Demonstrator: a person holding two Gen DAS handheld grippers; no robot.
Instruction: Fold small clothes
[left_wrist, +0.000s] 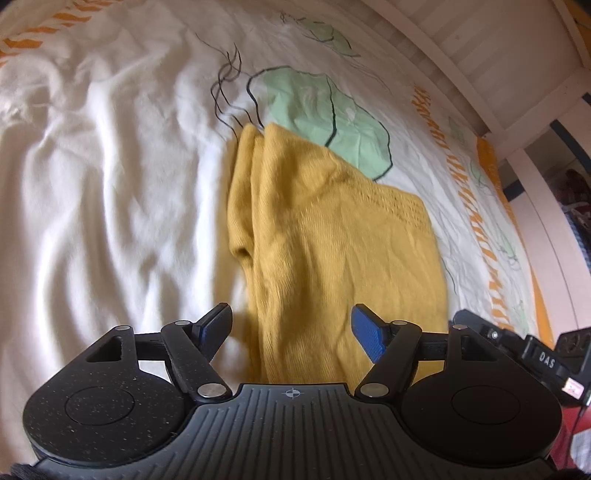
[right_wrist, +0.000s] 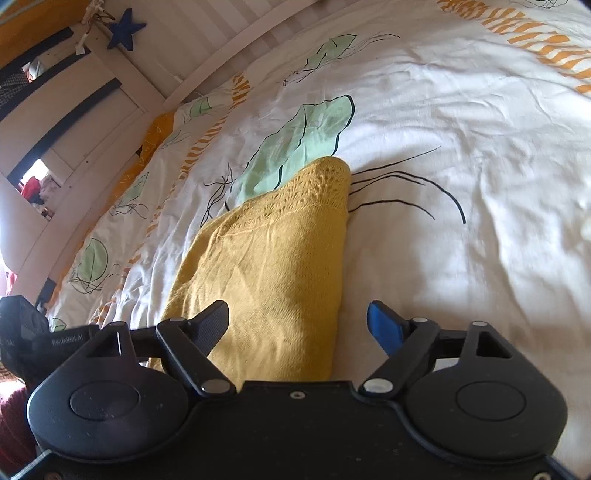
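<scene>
Through my left wrist camera, my left gripper (left_wrist: 291, 332) stands with its jaws apart and nothing pinched between them; the blue pads (left_wrist: 365, 336) press on no cloth. The yellow knitted garment (left_wrist: 325, 236) lies flat on the bed cover (left_wrist: 110, 166), already doubled over on itself, and it starts right under my jaws and runs straight away from me toward the wooden bed rail (left_wrist: 480, 74). Its long axis follows the line I point along, tapering to a narrow bunched end on the green leaf print (left_wrist: 317, 107). The lace-patterned hem slants along its right side. In this view the near end of the garment sits between my two fingers, so a short drop would put them on it. Part of the other gripper shows at the lower right edge, just beside the cloth. Through my right wrist camera, my right gripper (right_wrist: 297, 325) is also spread wide and holds nothing. Here the garment (right_wrist: 273, 266) lies ahead and a little to the left of my midline: my left finger (right_wrist: 210, 325) hangs over the cloth, while my right finger (right_wrist: 384, 325) hangs over bare cover, just outside the straight folded edge. The lace hem reaches toward the rail at the far end. I judge both hands about equally near the close end, which I would take next.
</scene>
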